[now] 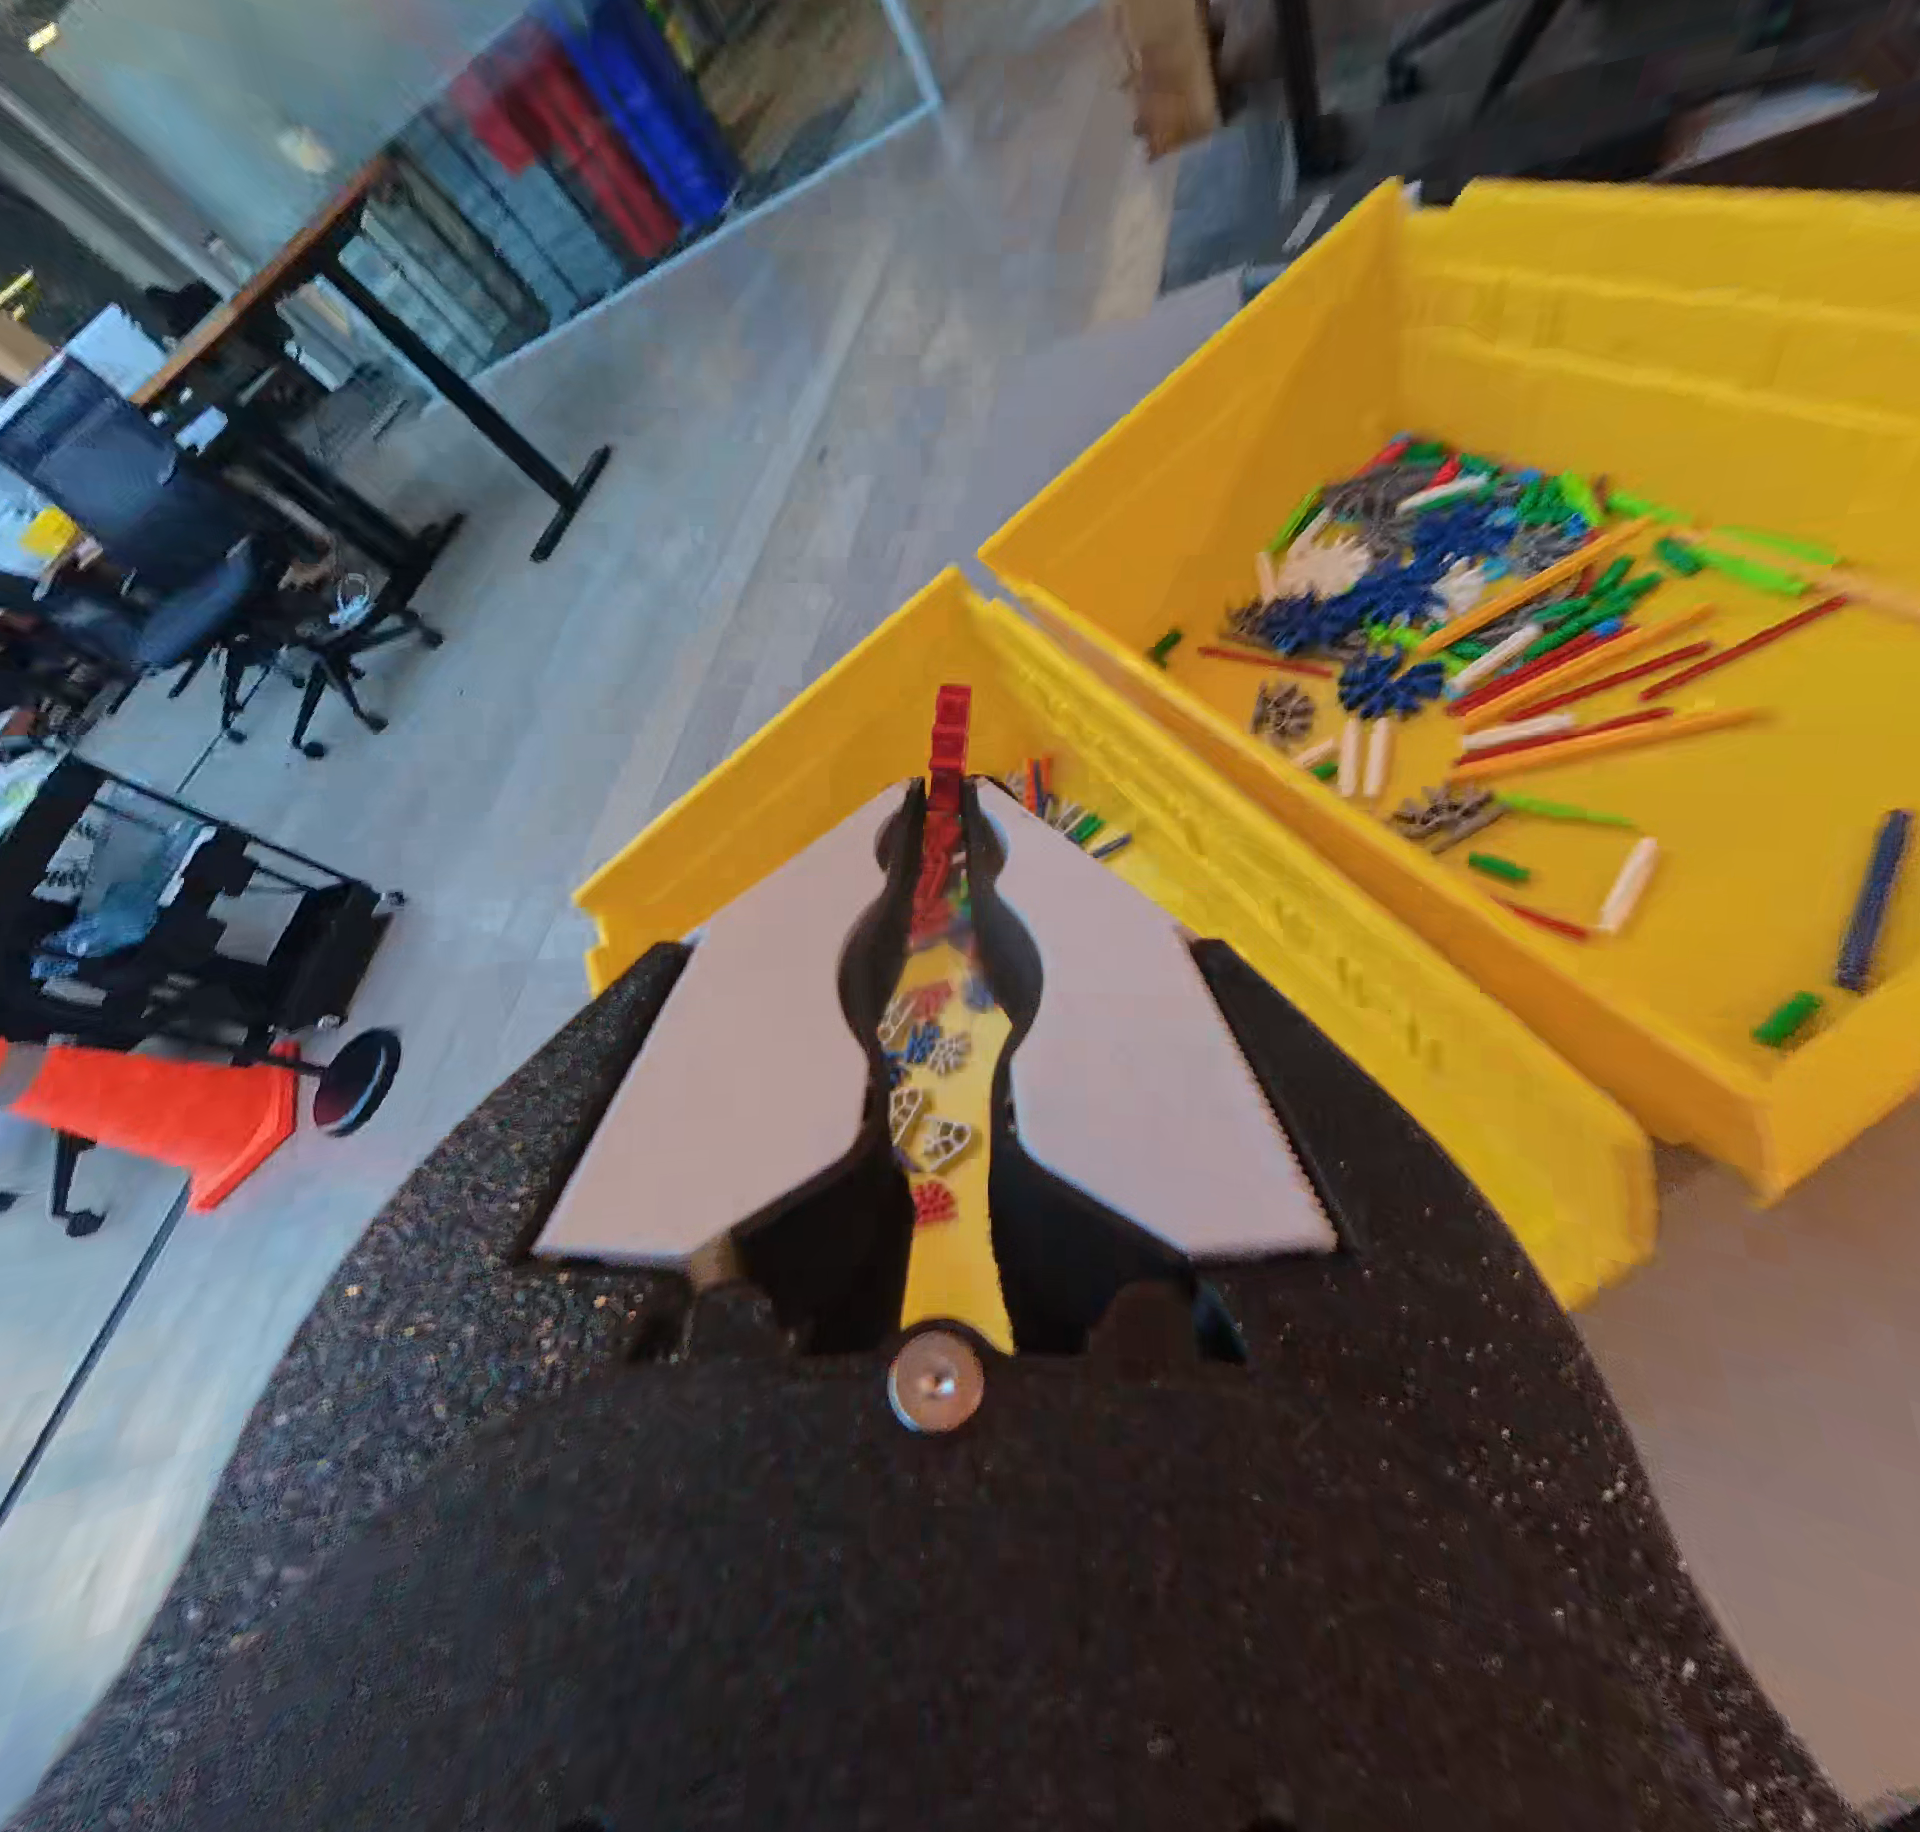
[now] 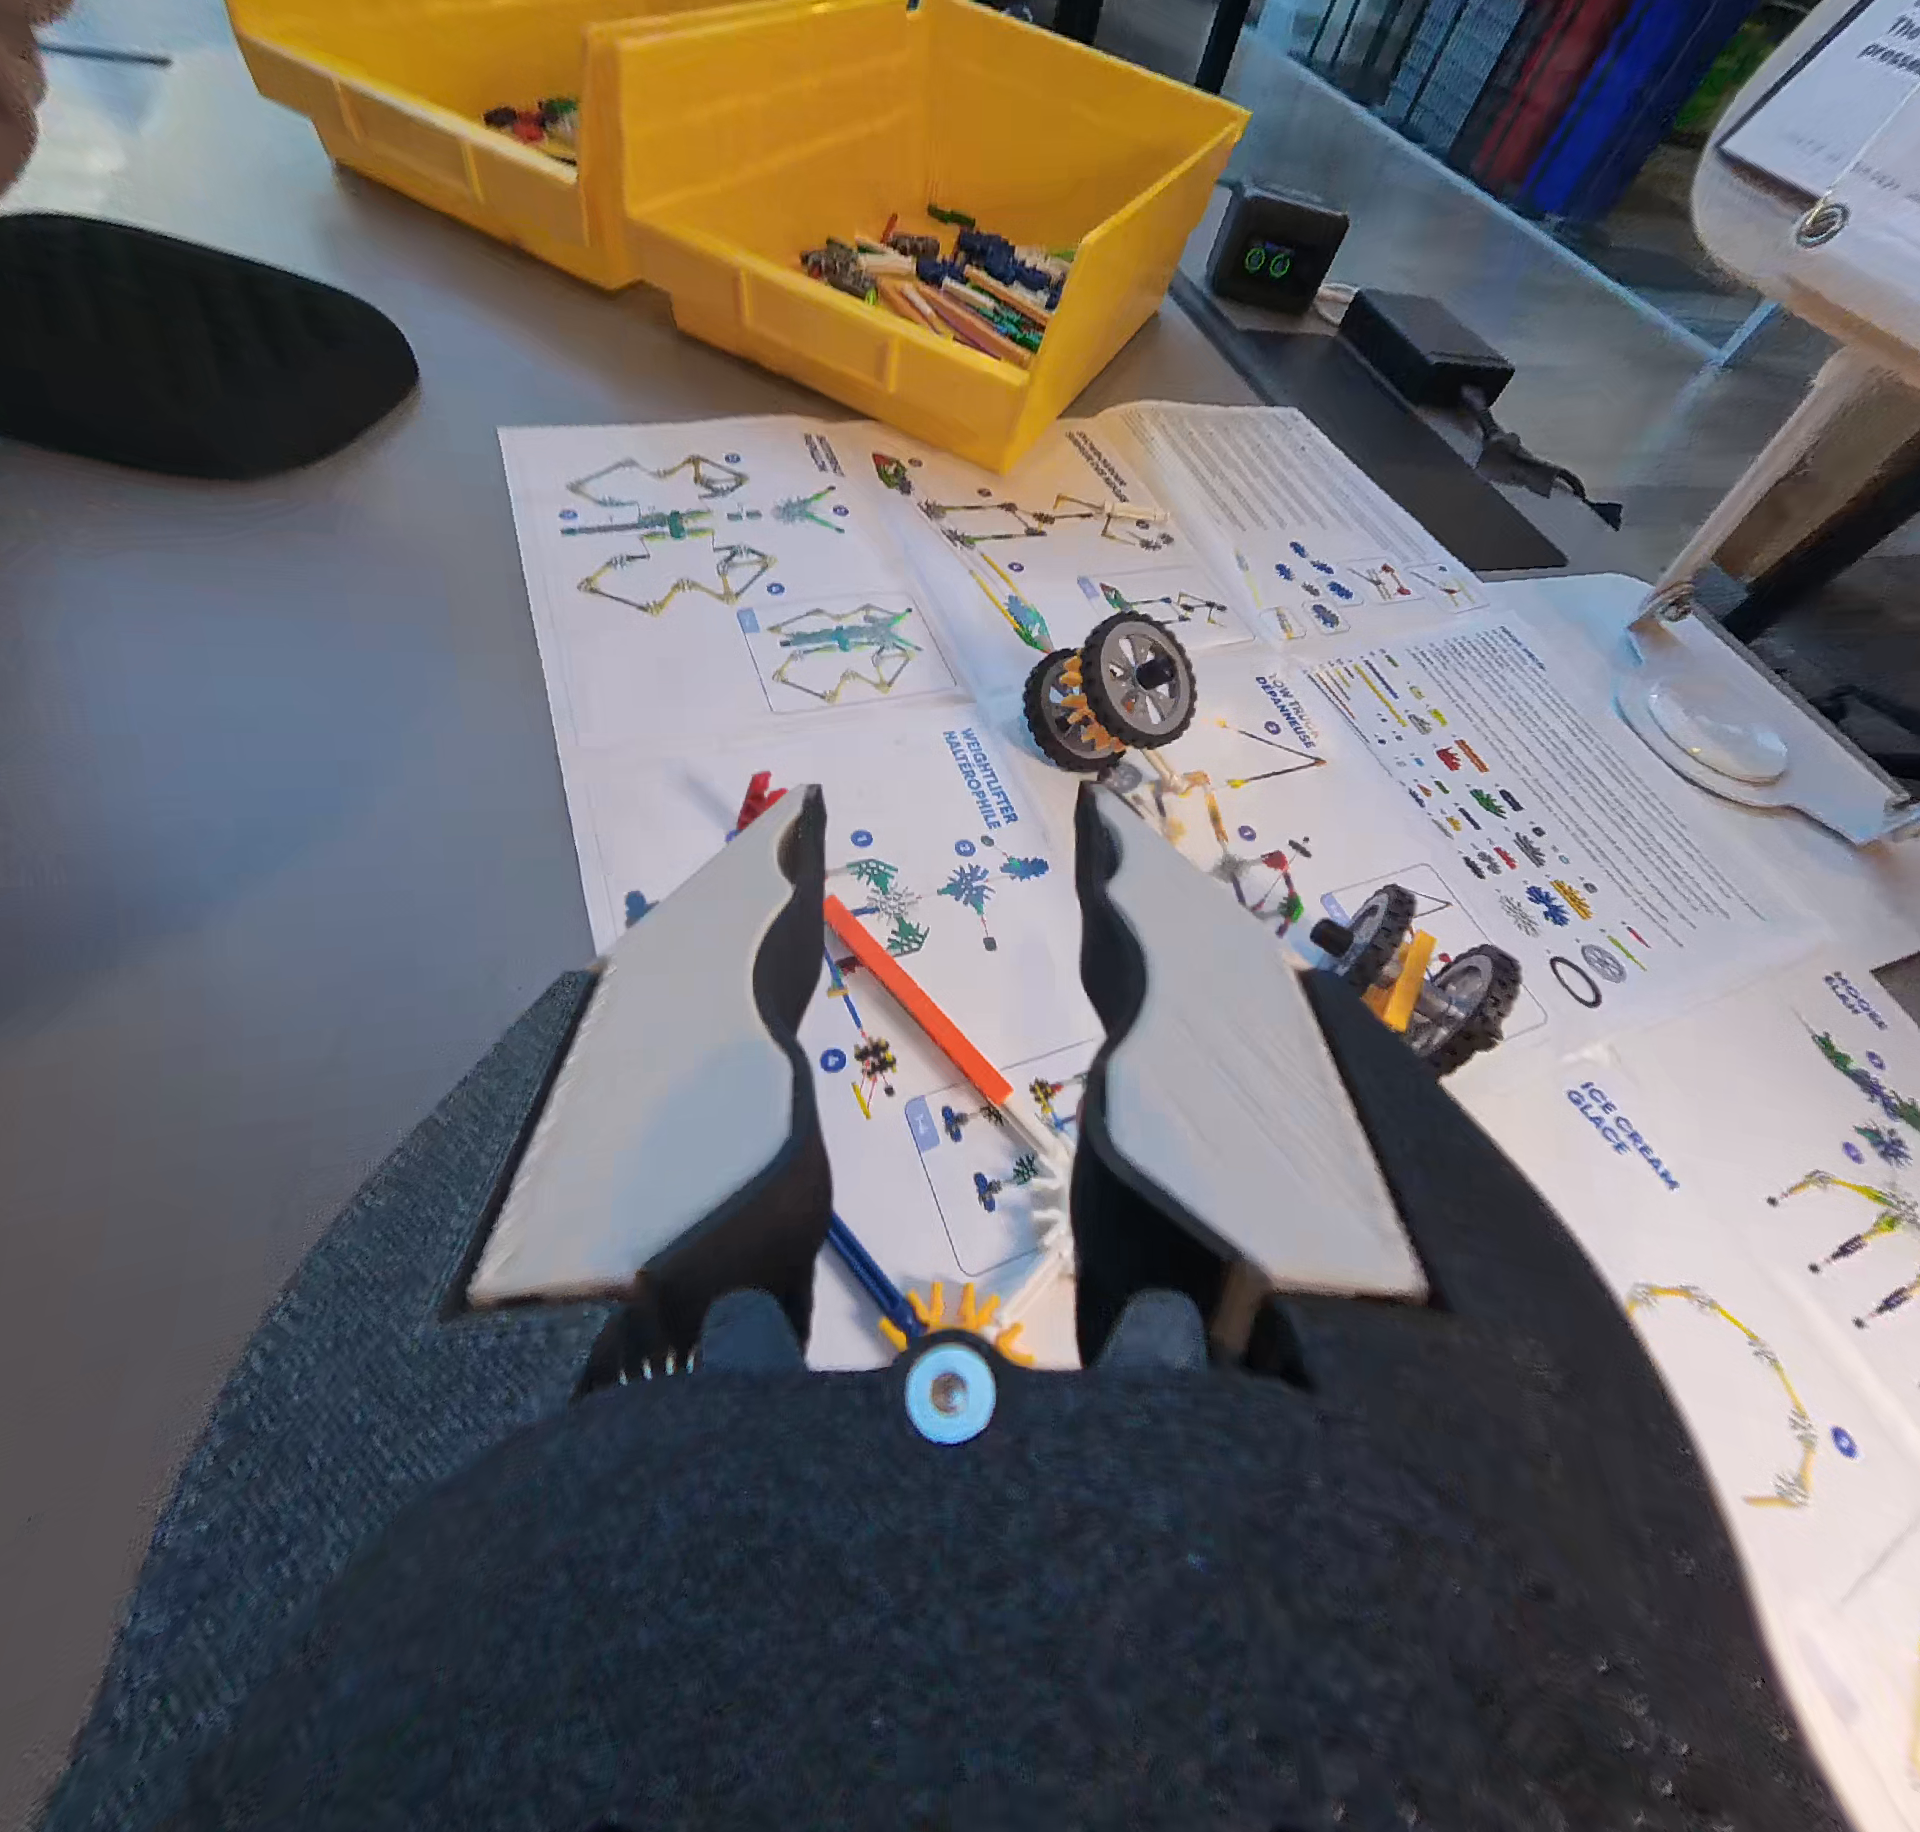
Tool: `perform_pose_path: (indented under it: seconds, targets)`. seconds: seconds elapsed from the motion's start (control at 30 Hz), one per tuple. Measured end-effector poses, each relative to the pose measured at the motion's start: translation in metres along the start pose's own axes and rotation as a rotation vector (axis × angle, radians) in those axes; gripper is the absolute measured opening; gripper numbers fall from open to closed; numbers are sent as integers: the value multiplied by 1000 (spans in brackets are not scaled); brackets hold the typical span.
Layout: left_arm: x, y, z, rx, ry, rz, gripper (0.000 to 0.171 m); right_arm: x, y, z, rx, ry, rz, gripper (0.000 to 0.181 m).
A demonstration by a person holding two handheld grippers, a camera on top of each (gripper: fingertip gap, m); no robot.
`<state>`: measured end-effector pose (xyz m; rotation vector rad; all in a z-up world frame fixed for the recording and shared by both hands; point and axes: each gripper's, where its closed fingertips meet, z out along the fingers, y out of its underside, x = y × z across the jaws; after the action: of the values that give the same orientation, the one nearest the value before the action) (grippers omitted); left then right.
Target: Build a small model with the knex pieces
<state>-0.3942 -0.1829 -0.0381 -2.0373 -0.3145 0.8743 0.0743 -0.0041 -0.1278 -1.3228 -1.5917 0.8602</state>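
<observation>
The left gripper (image 1: 943, 795) is clamped on a red rod (image 1: 949, 733), its jaws pressed together around the piece, whose end sticks up past the fingertips at the centre of the left wrist view. It hangs over the near yellow bin (image 1: 790, 743), whose floor shows in the slit between the fingers: small connector pieces (image 1: 930, 1086) in white, blue and red lie there, with a few short rods toward the far corner.

To the right in that view, touching the first, stands a second yellow bin (image 1: 1351, 348). It holds a loose heap of rods (image 1: 1558, 660) in orange, red, green, white and blue, mixed with blue, white and grey snowflake-shaped connectors; a single dark blue rod (image 1: 1875, 899) lies apart at the right edge.

In the right wrist view, the right gripper (image 2: 951, 806) stands wide open and holds nothing. Between its fingers an orange rod (image 2: 914, 998) lies on a printed instruction sheet (image 2: 675, 660), with a blue rod and a yellow connector (image 2: 956, 1309) lower down, near the gripper's base. A pair of grey wheels (image 2: 1112, 691) rests on the sheet above centre, and a second wheel pair (image 2: 1423, 972) sits just right of the right finger. Both yellow bins appear at the upper middle of this view, on the grey table (image 2: 260, 743).
</observation>
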Motion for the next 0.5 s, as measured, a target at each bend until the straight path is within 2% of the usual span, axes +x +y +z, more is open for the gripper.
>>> perform_pose_path:
  seconds: [0.1,0.13,0.2,0.27,0.33,0.37,0.43,0.5]
  targets:
    - [-1,26,10,-55,-6,-20,19,-6,11,1,-77,-34,-35,46]
    - [7,23,9,-40,20,-28,26,-9,15,1,-99,-51,-43,45]
    - [42,0,-2,59,137,-33,34,-16,24,3,-141,-86,-59,44]
    - [102,-32,-23,174,350,13,36,-23,34,7,-181,-115,-74,41]
    - [181,-53,-53,253,650,90,32,-27,42,13,-216,-130,-87,41]
    - [229,-55,-75,258,853,130,34,-29,46,16,-232,-134,-93,41]
    - [315,-41,-118,195,1218,208,42,-27,54,22,-262,-129,-110,41]
    - [382,-18,-147,122,1428,285,42,-25,60,27,-279,-133,-136,40]
